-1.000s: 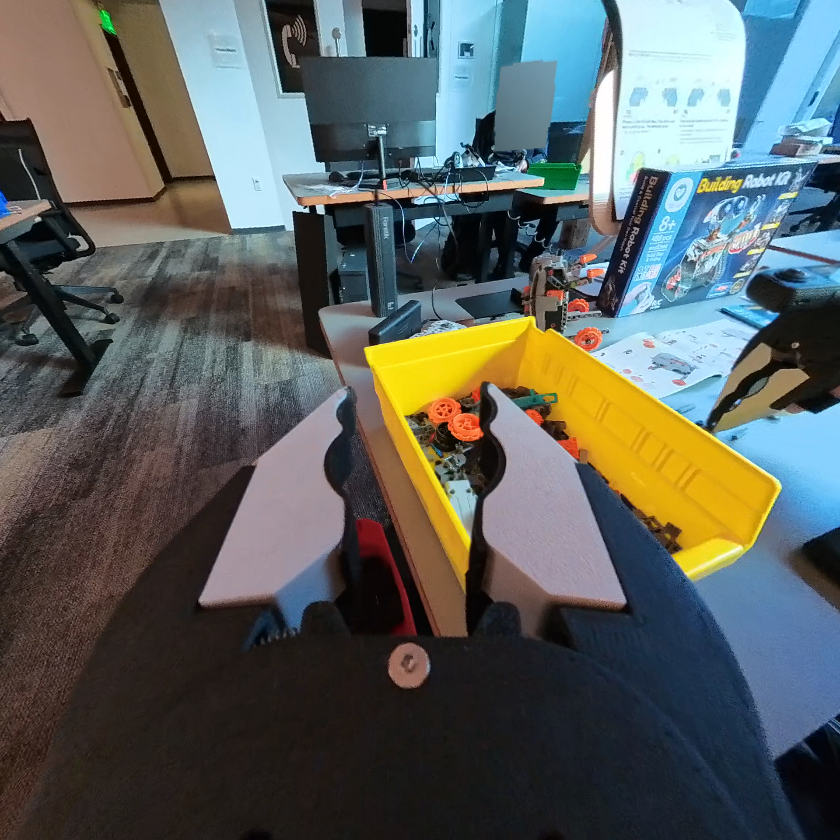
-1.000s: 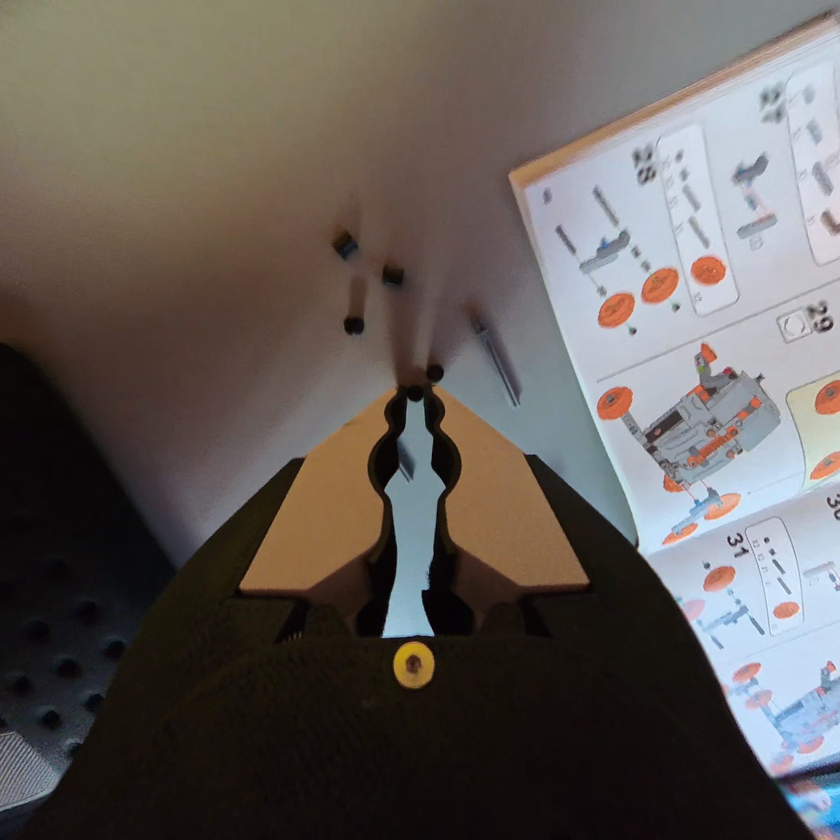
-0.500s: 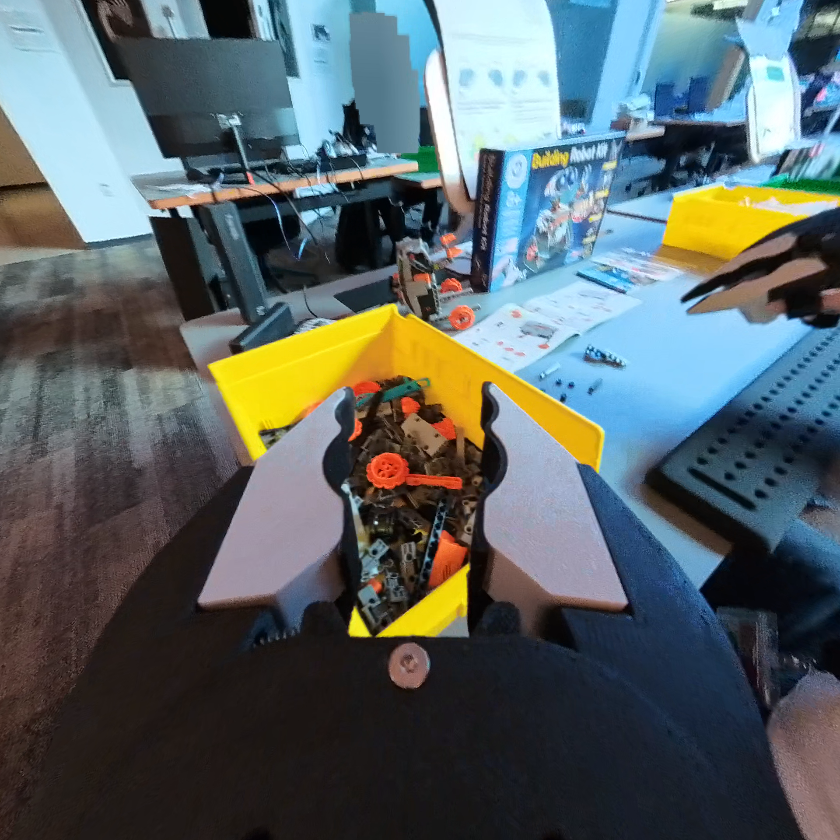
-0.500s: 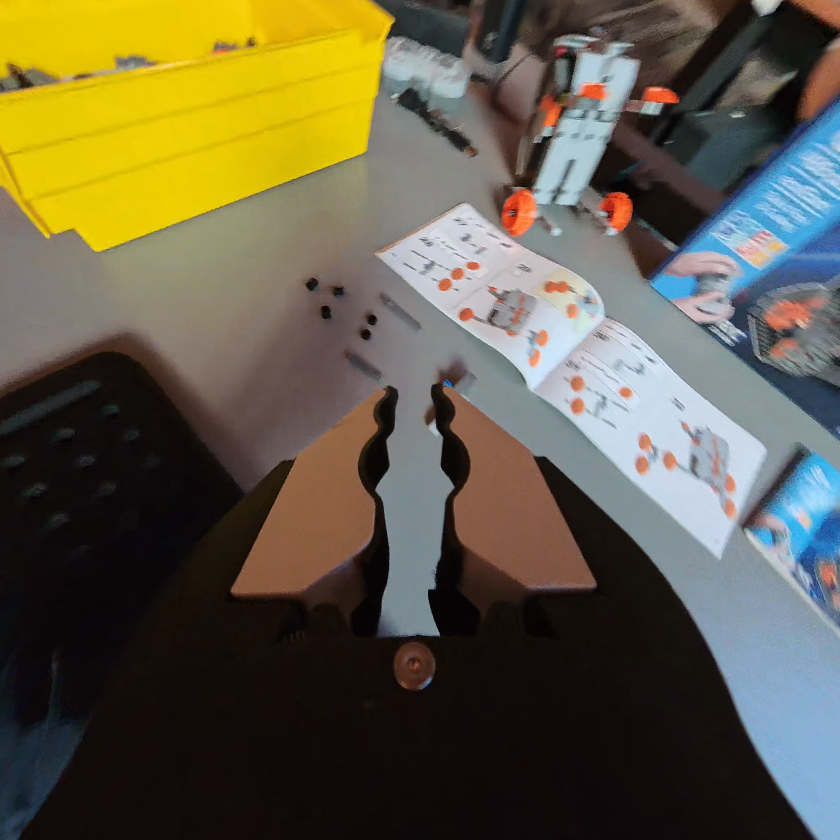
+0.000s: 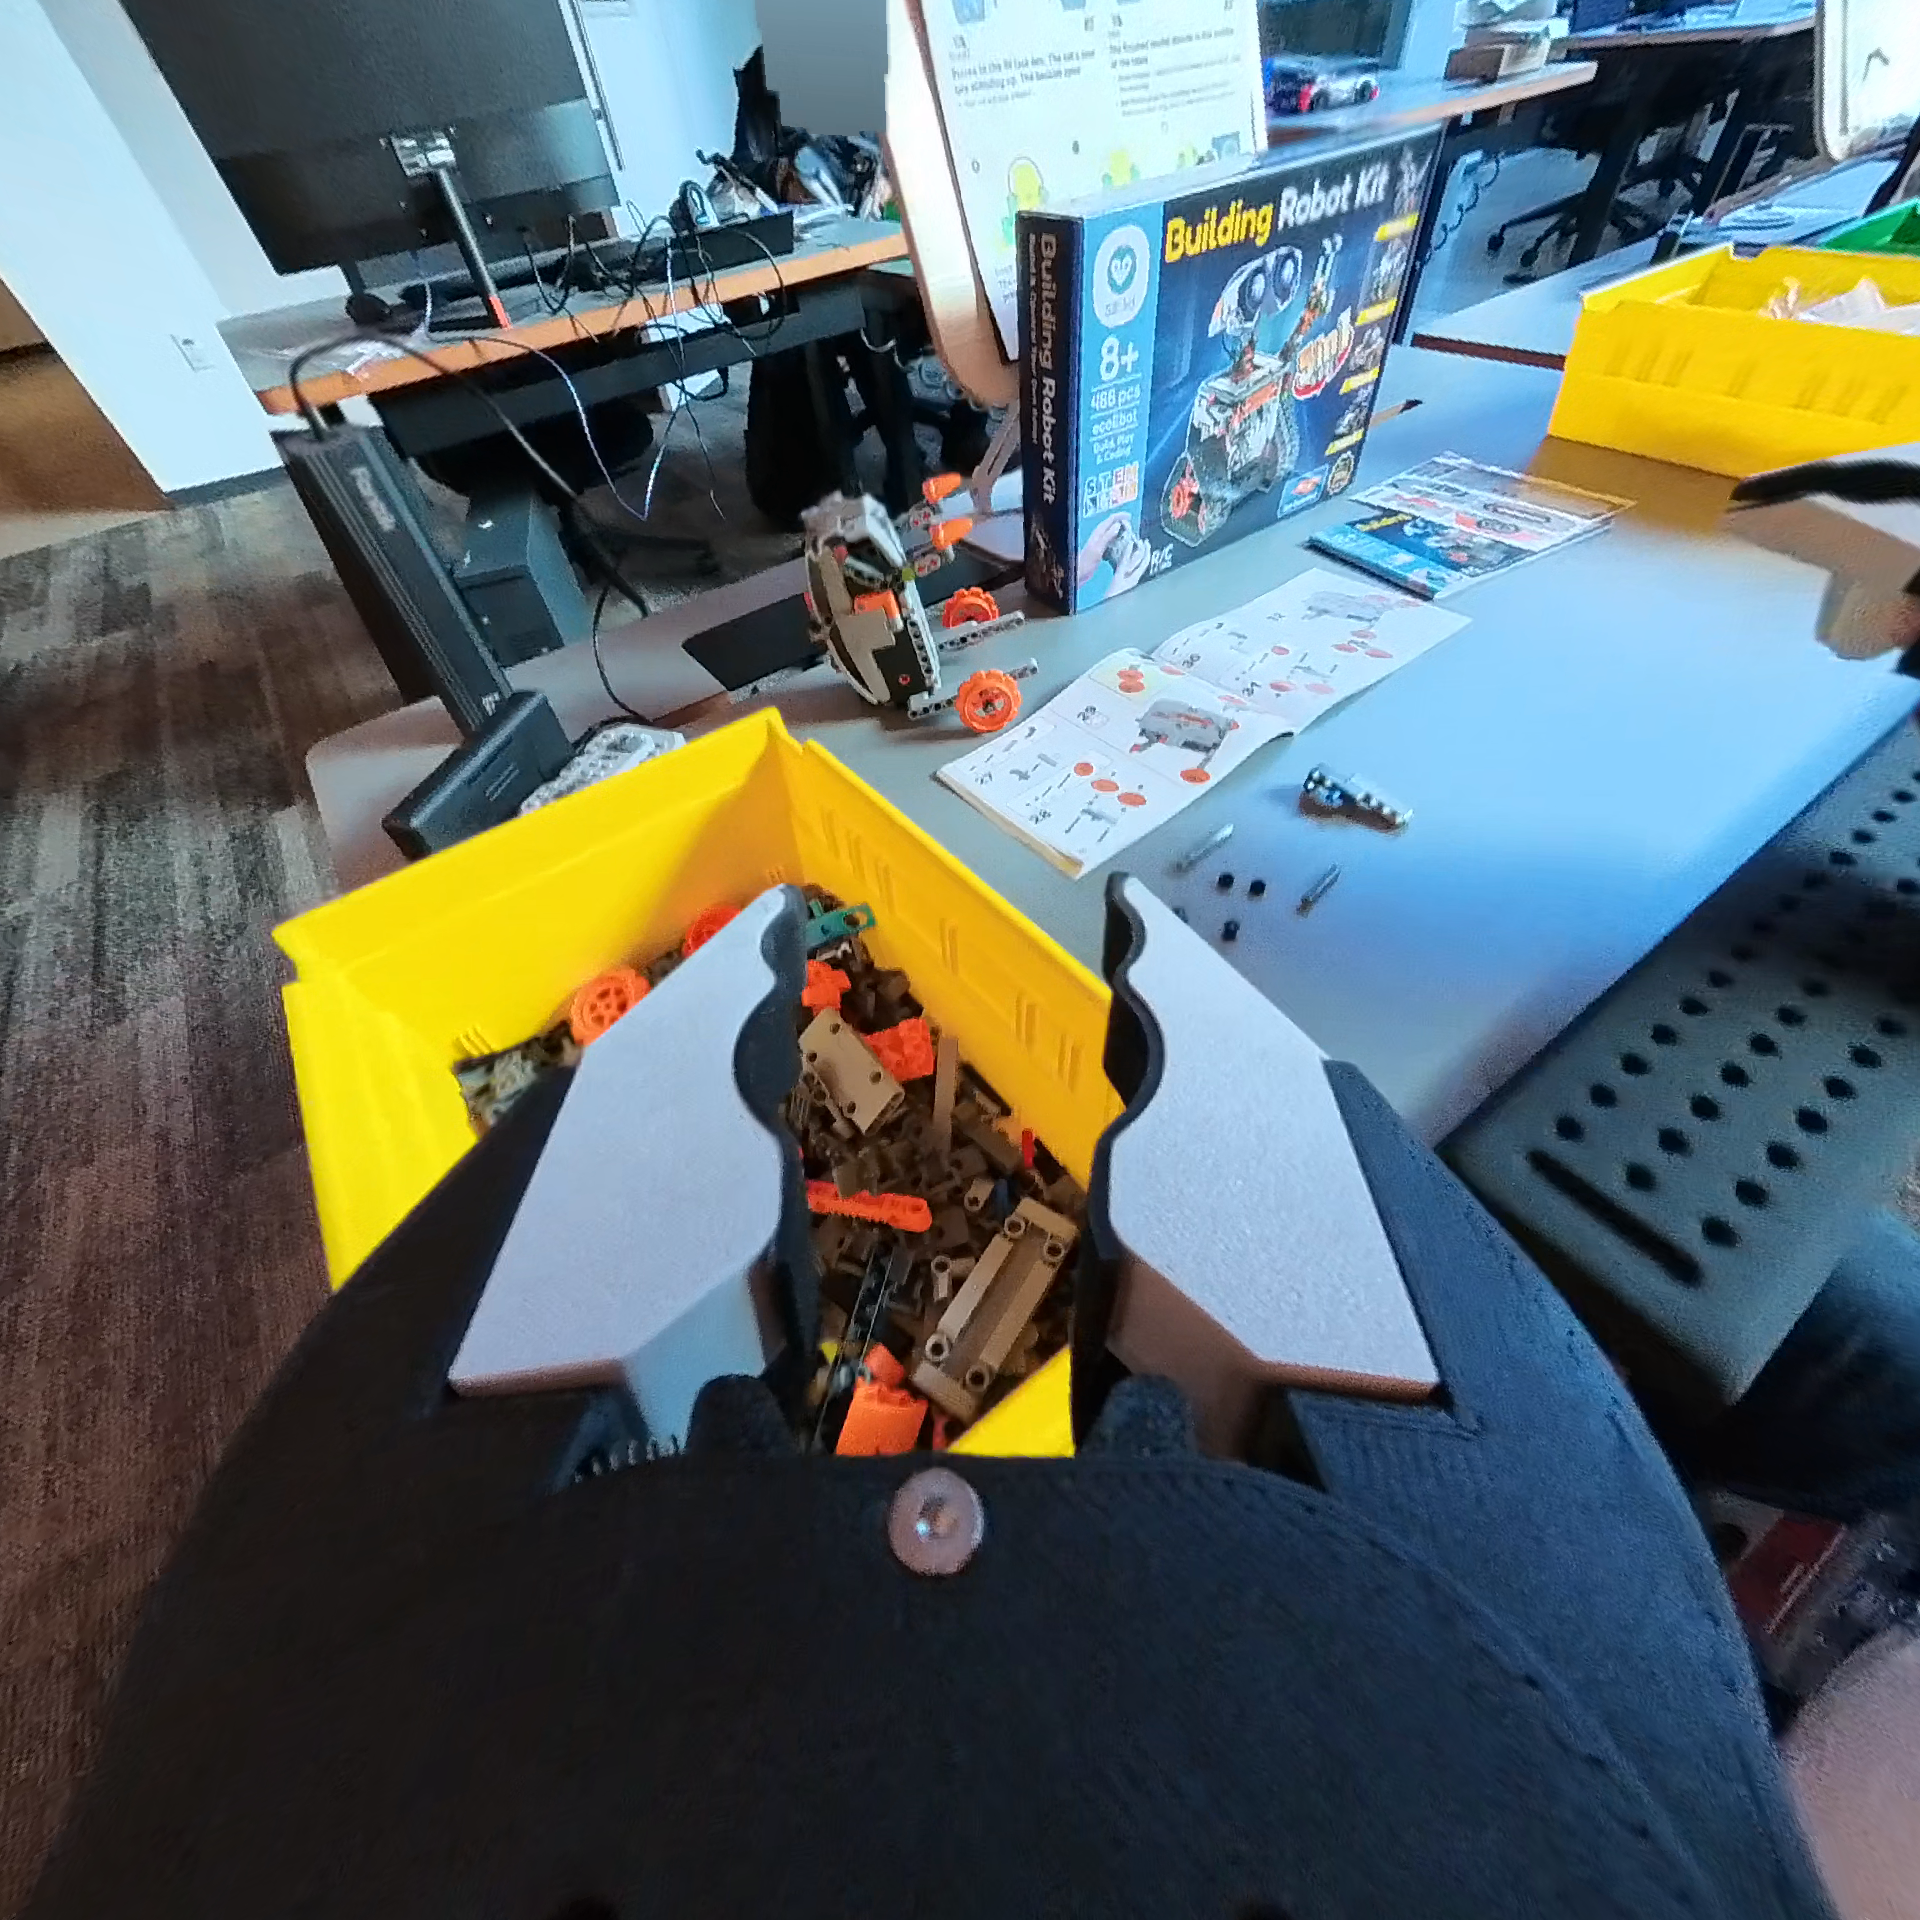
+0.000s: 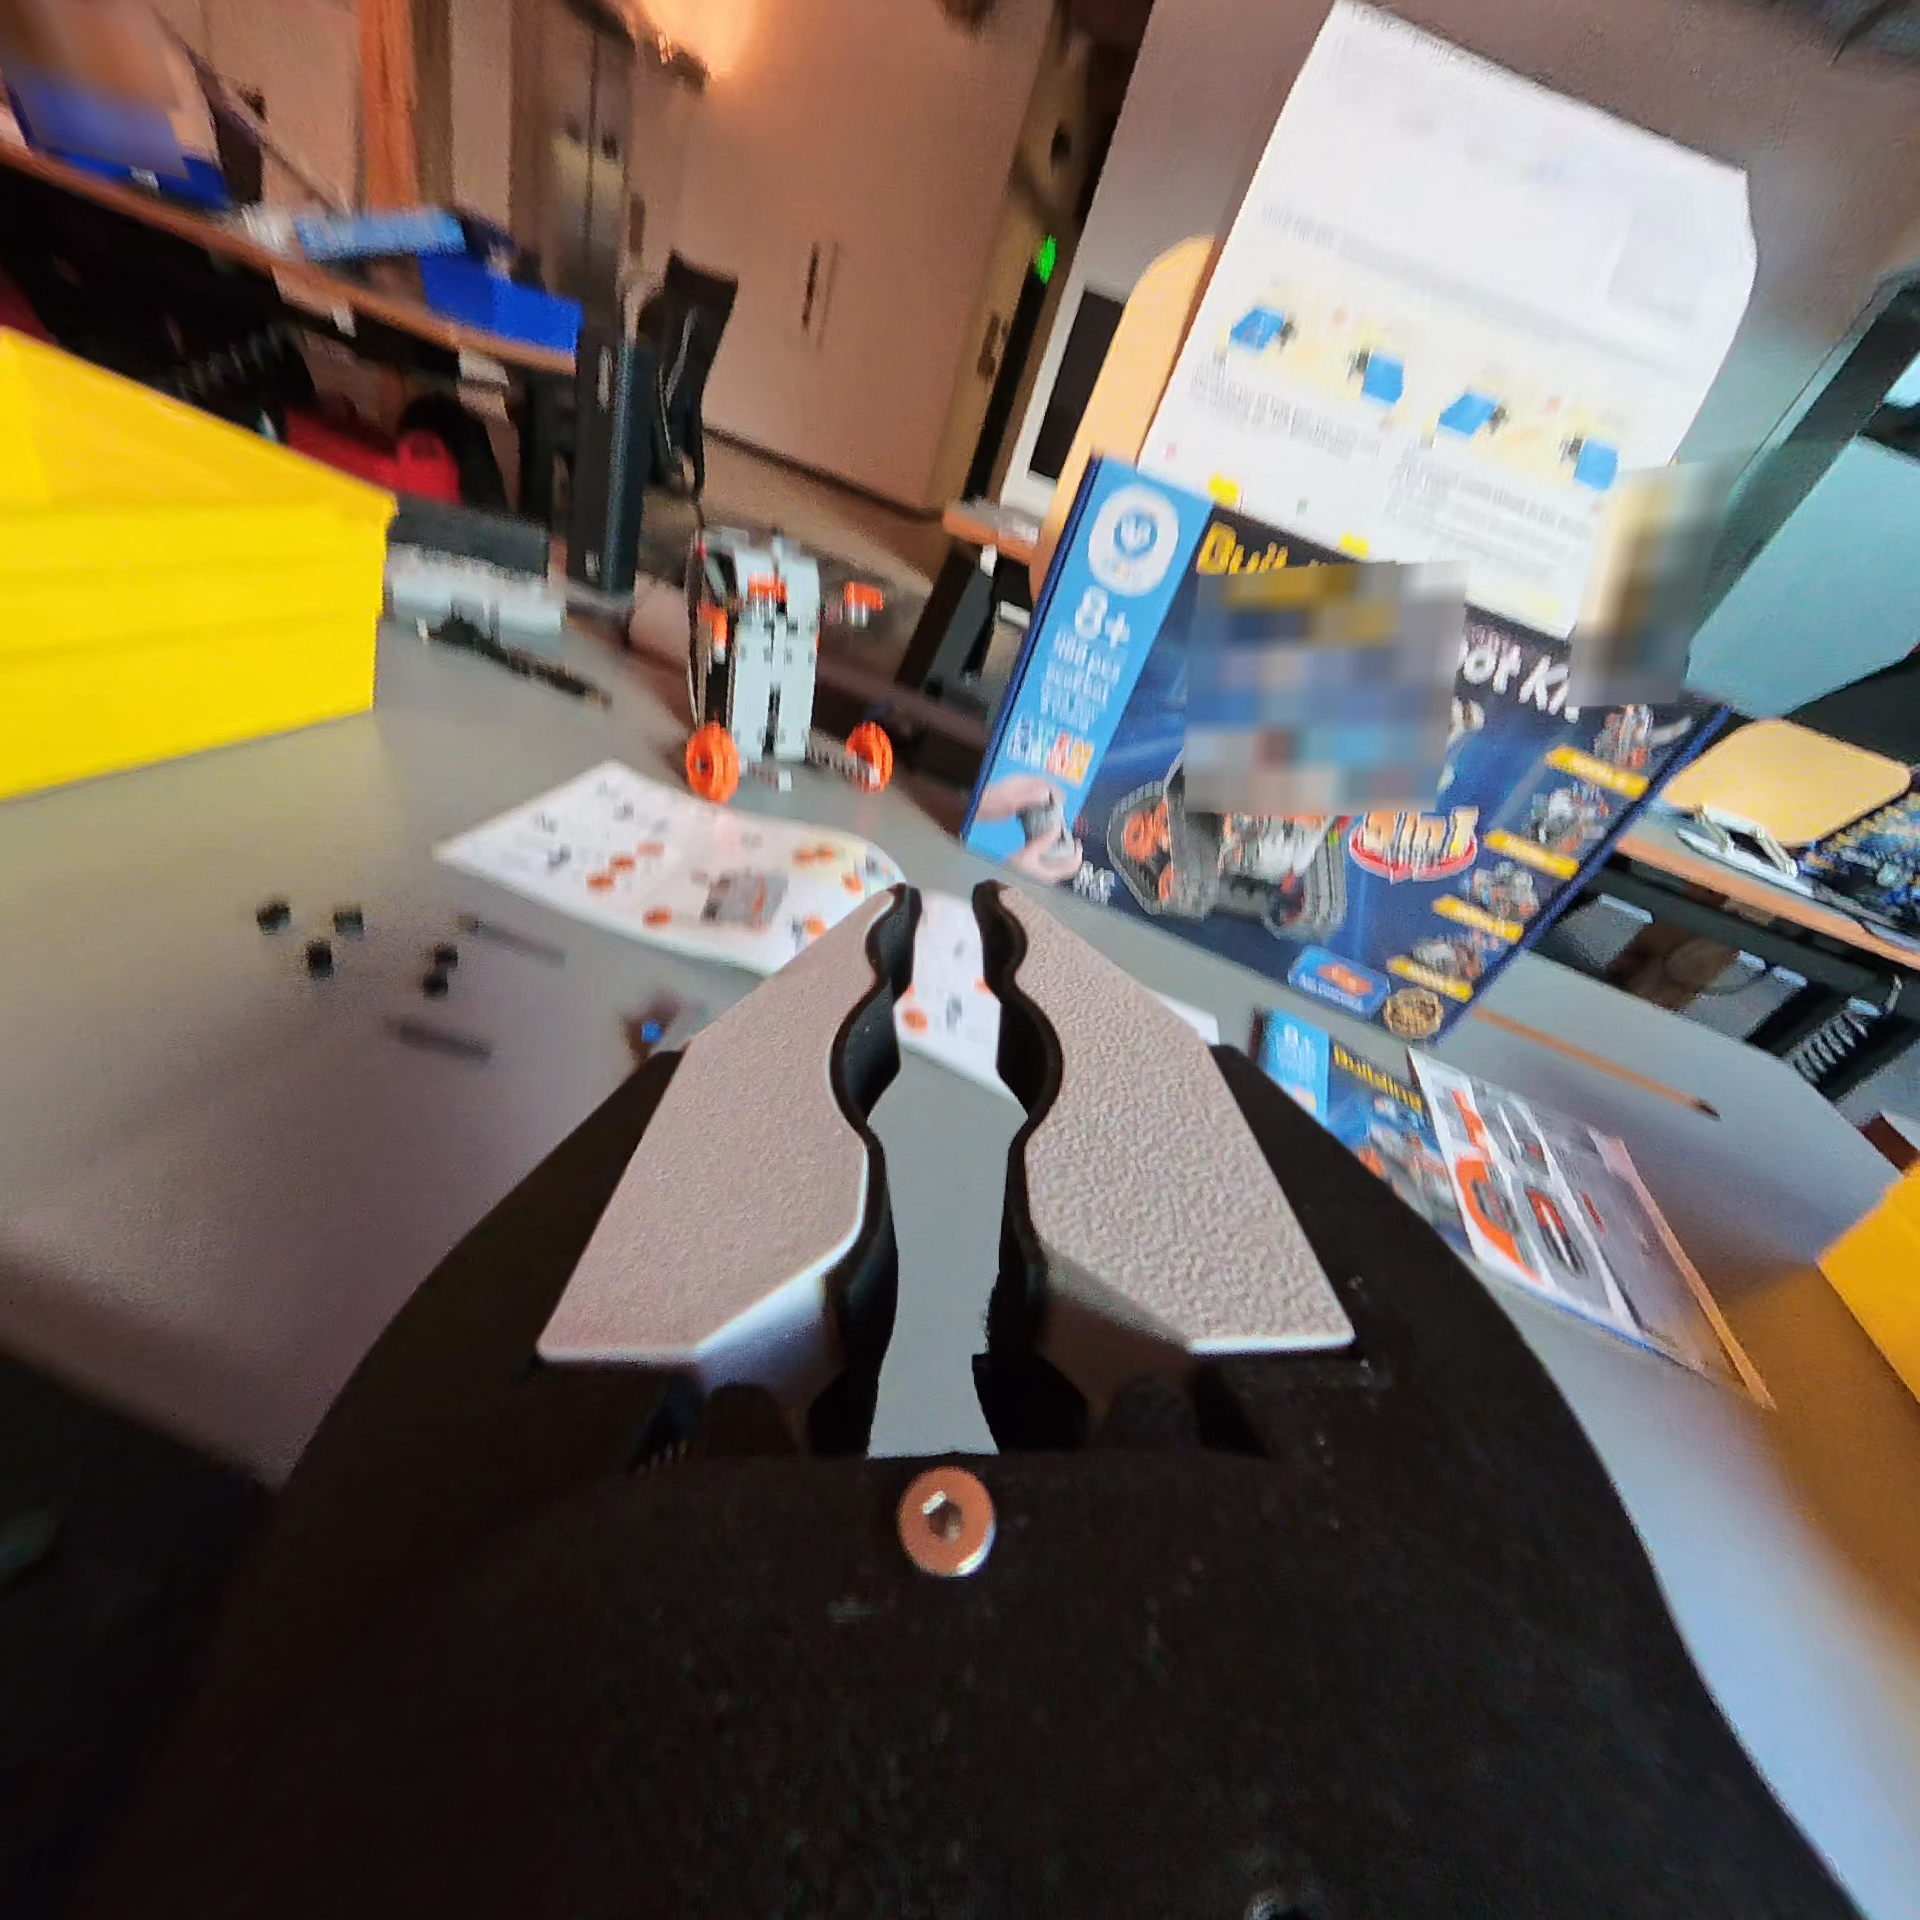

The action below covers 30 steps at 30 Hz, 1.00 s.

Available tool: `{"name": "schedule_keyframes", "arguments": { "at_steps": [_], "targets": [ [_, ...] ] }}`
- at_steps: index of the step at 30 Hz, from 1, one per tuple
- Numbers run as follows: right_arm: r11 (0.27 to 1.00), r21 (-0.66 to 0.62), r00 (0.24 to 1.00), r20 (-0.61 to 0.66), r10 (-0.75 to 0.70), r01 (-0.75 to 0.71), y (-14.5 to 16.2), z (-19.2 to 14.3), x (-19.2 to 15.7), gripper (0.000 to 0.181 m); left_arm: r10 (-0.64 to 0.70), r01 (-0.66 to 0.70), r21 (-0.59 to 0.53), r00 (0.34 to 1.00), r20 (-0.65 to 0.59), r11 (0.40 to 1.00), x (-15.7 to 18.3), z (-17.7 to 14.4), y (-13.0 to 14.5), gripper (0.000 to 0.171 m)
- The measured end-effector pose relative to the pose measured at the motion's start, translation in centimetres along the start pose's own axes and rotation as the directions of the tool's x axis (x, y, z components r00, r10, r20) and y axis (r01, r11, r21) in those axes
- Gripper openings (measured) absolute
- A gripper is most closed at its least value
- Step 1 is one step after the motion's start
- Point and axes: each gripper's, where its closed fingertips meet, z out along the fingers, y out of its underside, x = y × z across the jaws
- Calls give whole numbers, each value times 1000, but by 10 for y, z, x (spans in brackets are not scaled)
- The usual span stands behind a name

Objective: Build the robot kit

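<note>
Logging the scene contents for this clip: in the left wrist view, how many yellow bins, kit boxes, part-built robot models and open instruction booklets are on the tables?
yellow bins: 2
kit box: 1
part-built robot model: 1
open instruction booklet: 1
Total: 5

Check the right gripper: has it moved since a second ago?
Yes. The right gripper was nose-down over the small black pins; it has lifted and tilted level, leaving them lower left.
</note>
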Motion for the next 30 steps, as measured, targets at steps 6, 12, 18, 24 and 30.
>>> {"name": "schedule_keyframes", "arguments": {
  "at_steps": [6, 12, 18, 24, 30],
  "targets": [
    [988, 153, 995, -95, 19, -4, -39, 36, 24, 8, 26, -26, 19, 1000, 16, 999, 3, 11, -29, 54],
    [992, 121, 994, -111, -14, 27, -45, 61, 38, 8, 43, -43, -15, 998, 34, 999, -1, 20, -32, 55],
    [997, 71, 1000, -6, 28, -28, -47, 81, 36, 10, 39, -39, -20, 999, 14, 999, 1, 31, -35, 55],
    [992, -108, 976, 198, 90, -69, -19, 90, 30, 17, 69, -66, -72, 997, 38, 995, -8, 30, -24, 55],
    [979, -201, 920, 376, 107, -31, 1, 128, 29, 30, 58, -45, -120, 993, 106, 992, -35, 27, -10, 56]
  ]
}}
